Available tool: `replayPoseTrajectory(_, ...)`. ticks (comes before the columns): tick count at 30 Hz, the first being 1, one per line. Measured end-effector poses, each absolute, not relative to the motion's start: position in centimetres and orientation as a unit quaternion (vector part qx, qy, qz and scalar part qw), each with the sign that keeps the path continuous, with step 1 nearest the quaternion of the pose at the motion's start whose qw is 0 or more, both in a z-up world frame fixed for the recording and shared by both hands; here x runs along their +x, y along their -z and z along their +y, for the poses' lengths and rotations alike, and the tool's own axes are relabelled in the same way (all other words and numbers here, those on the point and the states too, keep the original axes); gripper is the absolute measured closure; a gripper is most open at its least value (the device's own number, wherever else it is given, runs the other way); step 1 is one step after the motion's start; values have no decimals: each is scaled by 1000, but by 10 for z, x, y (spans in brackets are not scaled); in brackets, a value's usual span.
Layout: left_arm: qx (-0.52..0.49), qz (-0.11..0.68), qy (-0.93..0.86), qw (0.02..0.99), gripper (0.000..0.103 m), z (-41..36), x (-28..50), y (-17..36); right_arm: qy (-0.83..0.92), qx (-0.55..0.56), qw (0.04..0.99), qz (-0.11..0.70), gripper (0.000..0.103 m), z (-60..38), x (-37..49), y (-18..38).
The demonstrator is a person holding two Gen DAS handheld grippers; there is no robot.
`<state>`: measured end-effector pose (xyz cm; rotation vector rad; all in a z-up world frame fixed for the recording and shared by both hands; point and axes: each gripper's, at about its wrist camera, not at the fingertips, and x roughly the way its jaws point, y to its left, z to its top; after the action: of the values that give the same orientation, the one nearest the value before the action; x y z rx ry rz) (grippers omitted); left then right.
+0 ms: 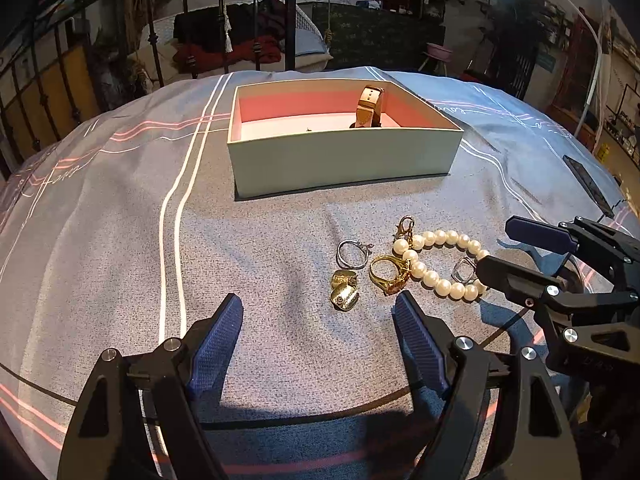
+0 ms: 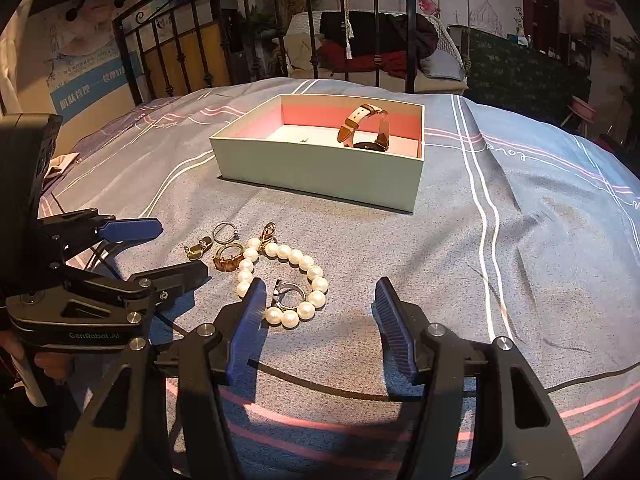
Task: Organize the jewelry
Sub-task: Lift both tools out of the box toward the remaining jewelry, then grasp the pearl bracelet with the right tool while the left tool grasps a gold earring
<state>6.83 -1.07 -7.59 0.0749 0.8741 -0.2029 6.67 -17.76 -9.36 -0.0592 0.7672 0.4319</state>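
Two grippers hang over the grey bedspread [image 1: 120, 220], and I see both with jaws parted and nothing between the pads. My left gripper [image 1: 318, 336] points at the bare cloth just short of the jewelry; my right gripper [image 2: 320, 312] has its left pad just beside the pearl bracelet [image 2: 288, 280], though I cannot tell if it touches the pearls.

From the left wrist camera I get the whole cluster clearly: a thin silver ring [image 1: 352, 254], a pair of gold earrings [image 1: 344, 290] below it, a gold ring with an amber stone [image 1: 390, 276] touching the pearls, and a gold clasp [image 1: 405, 227] at the loop's top. A squarish silver ring [image 1: 464, 270] inside the loop is half hidden there by the right gripper's lower finger.

From the right wrist camera that same ring shows fully, lying inside the pearl loop. This view also reveals the watch [image 2: 366, 128] better: it stands on its dark face in the open box [image 2: 320, 172], strap arching up, near the right wall. Beyond the bed, a metal headboard [image 2: 240, 40] shows.
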Motion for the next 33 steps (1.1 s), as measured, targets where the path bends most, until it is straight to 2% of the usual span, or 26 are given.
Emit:
replayPoseTrajectory(7, 43, 419, 98, 902, 38, -9, 73, 76, -198, -33, 907, 369, 47, -179, 78, 87)
replayPoseTrajectory(9, 46, 419, 98, 902, 47, -9, 75, 76, -191, -32, 909, 370, 47, -180, 83, 86)
replayPoseTrajectory(11, 47, 418, 102, 901, 52, -10, 76, 76, -188, -28, 909, 371, 47, -182, 87, 86)
replayPoseTrajectory(14, 51, 417, 107, 901, 52, -14, 76, 77, -185, -26, 908, 376, 47, -183, 89, 88)
replayPoseTrajectory(20, 72, 411, 125, 900, 66, -24, 69, 77, -189, -26, 901, 390, 47, -182, 94, 96)
replayPoseTrajectory(26, 67, 410, 141, 898, 71, -24, 67, 78, -201, -49, 888, 410, 54, -171, 105, 103)
replayPoseTrajectory(29, 60, 409, 144, 899, 79, -22, 67, 78, -208, -69, 885, 410, 55, -165, 103, 104)
replayPoseTrajectory(31, 58, 408, 147, 899, 87, -22, 67, 78, -210, -81, 883, 412, 70, -162, 100, 106)
replayPoseTrajectory(32, 58, 407, 147, 900, 90, -22, 67, 78, -213, -87, 883, 409, 74, -159, 98, 107)
replayPoseTrajectory(33, 58, 406, 147, 900, 91, -22, 67, 78, -219, -88, 882, 408, 85, -158, 95, 107)
